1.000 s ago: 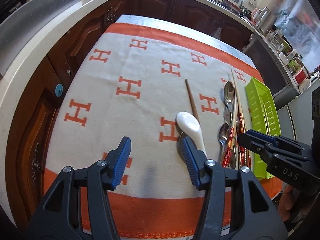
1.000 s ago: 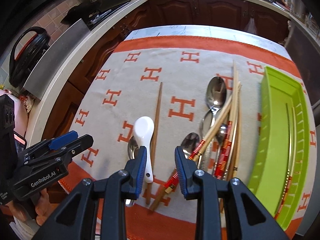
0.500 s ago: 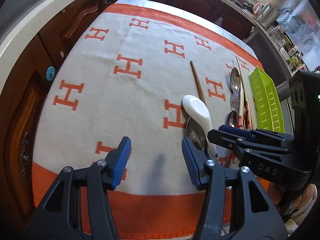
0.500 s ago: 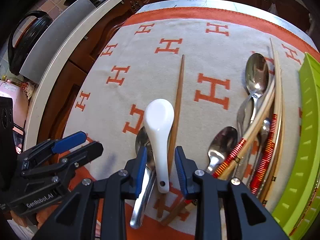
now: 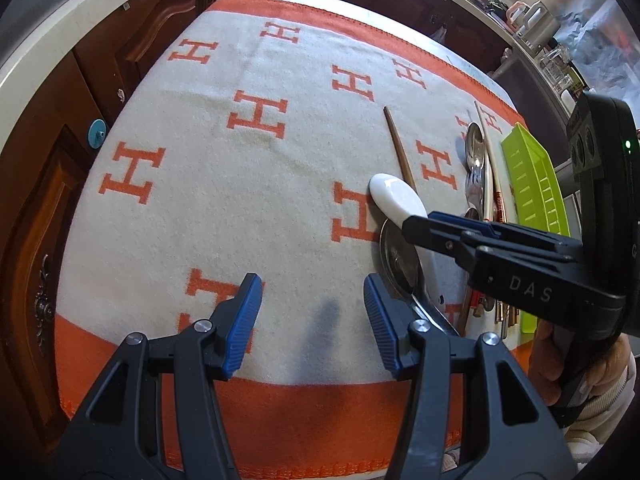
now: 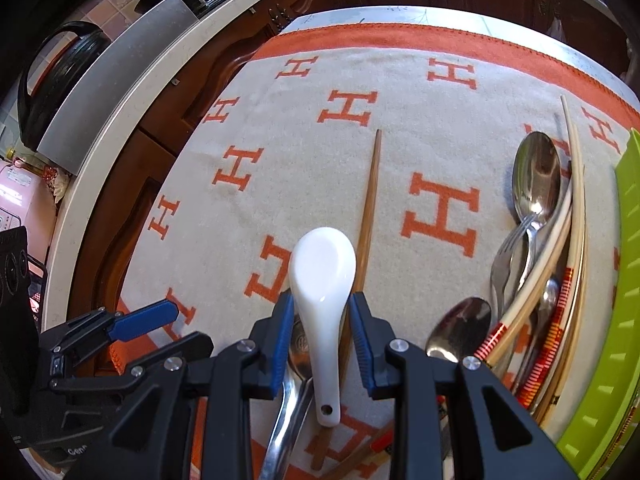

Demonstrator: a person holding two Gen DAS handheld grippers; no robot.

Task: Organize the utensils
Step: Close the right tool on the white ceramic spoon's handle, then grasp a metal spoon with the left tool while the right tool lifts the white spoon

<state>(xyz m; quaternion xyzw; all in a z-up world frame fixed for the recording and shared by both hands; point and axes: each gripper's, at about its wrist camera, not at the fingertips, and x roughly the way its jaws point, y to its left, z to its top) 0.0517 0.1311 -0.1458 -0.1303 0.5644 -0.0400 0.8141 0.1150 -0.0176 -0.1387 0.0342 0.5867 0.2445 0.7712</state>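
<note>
A white ceramic spoon [image 6: 322,276] lies on the H-patterned cloth, its handle crossing a metal spoon [image 6: 298,344], with a brown chopstick [image 6: 370,200] beside it. My right gripper [image 6: 322,322] is low over the cloth and open; its blue pads [image 6: 282,328] stand on either side of the white spoon's neck, very close to it. In the left wrist view the right gripper [image 5: 424,228] covers the white spoon [image 5: 394,196] from the right. My left gripper [image 5: 312,300] hangs open over bare cloth, left of the spoons, holding nothing.
A pile of metal spoons, a fork and red-banded chopsticks [image 6: 540,240] lies at the right. Beyond it sits a green tray [image 6: 626,280] holding a few chopsticks. Wooden cabinets and a pale counter edge [image 6: 132,92] run along the left.
My right gripper has moved forward and down, from beside the pile to astride the white spoon. My left gripper has come slightly lower and closer over the cloth, still open.
</note>
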